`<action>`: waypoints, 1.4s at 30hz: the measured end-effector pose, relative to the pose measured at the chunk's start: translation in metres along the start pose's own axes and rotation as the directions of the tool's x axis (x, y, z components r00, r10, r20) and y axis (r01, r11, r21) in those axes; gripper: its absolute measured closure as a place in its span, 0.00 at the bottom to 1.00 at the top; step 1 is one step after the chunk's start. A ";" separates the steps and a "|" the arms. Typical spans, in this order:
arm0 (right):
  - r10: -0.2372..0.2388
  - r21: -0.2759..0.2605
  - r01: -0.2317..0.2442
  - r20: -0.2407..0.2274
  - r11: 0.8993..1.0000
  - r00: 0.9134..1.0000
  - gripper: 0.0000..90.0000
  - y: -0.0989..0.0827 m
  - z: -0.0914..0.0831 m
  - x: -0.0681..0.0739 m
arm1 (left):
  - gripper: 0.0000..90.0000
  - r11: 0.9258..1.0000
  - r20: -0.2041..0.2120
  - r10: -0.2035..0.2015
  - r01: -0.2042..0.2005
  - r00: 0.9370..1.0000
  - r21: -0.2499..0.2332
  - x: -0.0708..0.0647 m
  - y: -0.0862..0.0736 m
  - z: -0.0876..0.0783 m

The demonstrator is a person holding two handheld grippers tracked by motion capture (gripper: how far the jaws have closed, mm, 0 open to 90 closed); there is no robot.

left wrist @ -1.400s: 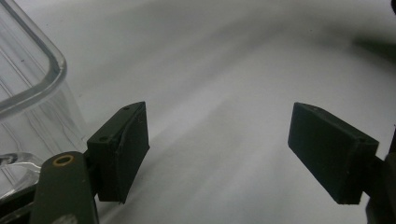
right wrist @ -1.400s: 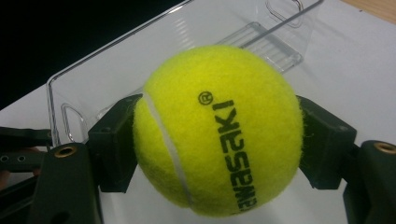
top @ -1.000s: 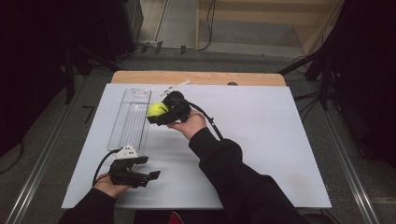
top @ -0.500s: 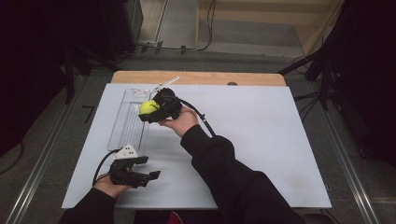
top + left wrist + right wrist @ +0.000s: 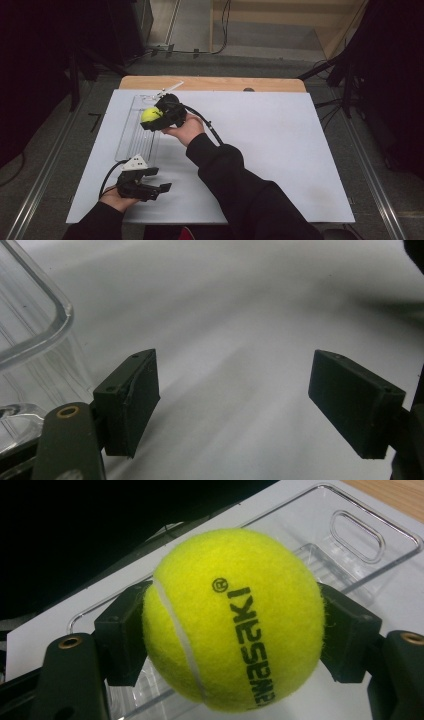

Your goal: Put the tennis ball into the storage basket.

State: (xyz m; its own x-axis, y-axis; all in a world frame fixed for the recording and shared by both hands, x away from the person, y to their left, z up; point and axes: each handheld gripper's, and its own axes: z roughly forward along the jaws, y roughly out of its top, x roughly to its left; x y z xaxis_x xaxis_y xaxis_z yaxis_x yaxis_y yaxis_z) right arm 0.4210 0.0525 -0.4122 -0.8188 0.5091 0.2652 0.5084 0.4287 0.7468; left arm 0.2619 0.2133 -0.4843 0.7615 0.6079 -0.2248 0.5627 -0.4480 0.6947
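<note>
A yellow tennis ball (image 5: pixel 150 114) (image 5: pixel 235 620) is clamped between the jaws of my right gripper (image 5: pixel 152 120) (image 5: pixel 235 635), held above the far part of a clear plastic tray (image 5: pixel 136 137) (image 5: pixel 350 535) on the left of the white table. Black lettering shows on the ball in the right gripper view. My left gripper (image 5: pixel 155 181) (image 5: pixel 250 405) rests low near the table's front left, jaws wide apart with nothing between them. The tray's near corner (image 5: pixel 35 335) lies just to its left.
The white board (image 5: pixel 280 150) covers the table, with a wooden strip (image 5: pixel 225 83) along its far edge. A small dark object (image 5: pixel 248 90) sits at that far edge. Cables trail from both grippers.
The right gripper has carried the ball leftward and slightly farther, from beside the tray to above its far part. The left gripper has stayed still.
</note>
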 end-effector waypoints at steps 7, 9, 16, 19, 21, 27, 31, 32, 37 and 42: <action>-0.005 0.000 0.005 -0.001 1.000 1.000 0.26 0.007 0.006 0.004 | 0.24 1.000 0.001 0.001 -0.001 1.000 0.000 0.000 0.000 -0.001; -0.008 -0.001 0.008 0.003 1.000 1.000 0.26 0.008 0.008 0.004 | 0.24 1.000 0.001 0.001 -0.001 1.000 0.000 0.000 0.000 -0.001; -0.005 0.003 0.005 0.003 1.000 1.000 0.26 0.013 0.015 0.002 | 0.24 1.000 0.000 0.002 -0.002 1.000 -0.001 0.000 0.000 0.000; -0.003 0.007 0.003 0.004 1.000 1.000 0.26 0.014 0.018 0.001 | 0.24 1.000 0.001 0.003 -0.003 1.000 -0.002 0.000 0.000 -0.001; -0.001 0.007 0.001 0.002 1.000 1.000 0.26 0.015 0.021 0.000 | 0.24 1.000 0.002 0.002 -0.002 1.000 -0.002 0.000 0.000 -0.001; 0.014 0.005 -0.014 -0.008 1.000 1.000 0.26 0.017 0.029 0.000 | 0.24 1.000 0.004 0.003 -0.003 1.000 -0.004 0.000 -0.001 -0.001; 0.008 0.012 -0.008 -0.008 1.000 1.000 0.26 0.017 0.034 0.002 | 0.24 1.000 0.004 0.006 -0.006 1.000 -0.002 0.000 -0.001 -0.001; 0.008 0.013 -0.008 -0.006 1.000 1.000 0.26 0.017 0.036 0.002 | 0.24 1.000 0.004 0.006 -0.006 1.000 -0.003 0.000 -0.001 -0.001; 0.011 0.022 -0.011 -0.009 1.000 1.000 0.26 0.017 0.042 0.002 | 0.24 1.000 0.003 0.007 -0.007 1.000 -0.003 0.000 -0.001 -0.001; 0.009 0.024 -0.009 -0.004 1.000 1.000 0.26 0.016 0.047 0.002 | 0.24 1.000 0.003 0.004 -0.004 1.000 -0.003 -0.001 -0.001 -0.001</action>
State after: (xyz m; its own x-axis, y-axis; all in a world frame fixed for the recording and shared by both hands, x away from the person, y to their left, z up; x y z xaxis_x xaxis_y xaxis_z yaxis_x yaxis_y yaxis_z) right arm 0.4398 0.0955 -0.4282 -0.8154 0.5096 0.2746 0.5219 0.4417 0.7297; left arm 0.2605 0.2143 -0.4841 0.7650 0.6037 -0.2241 0.5586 -0.4488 0.6975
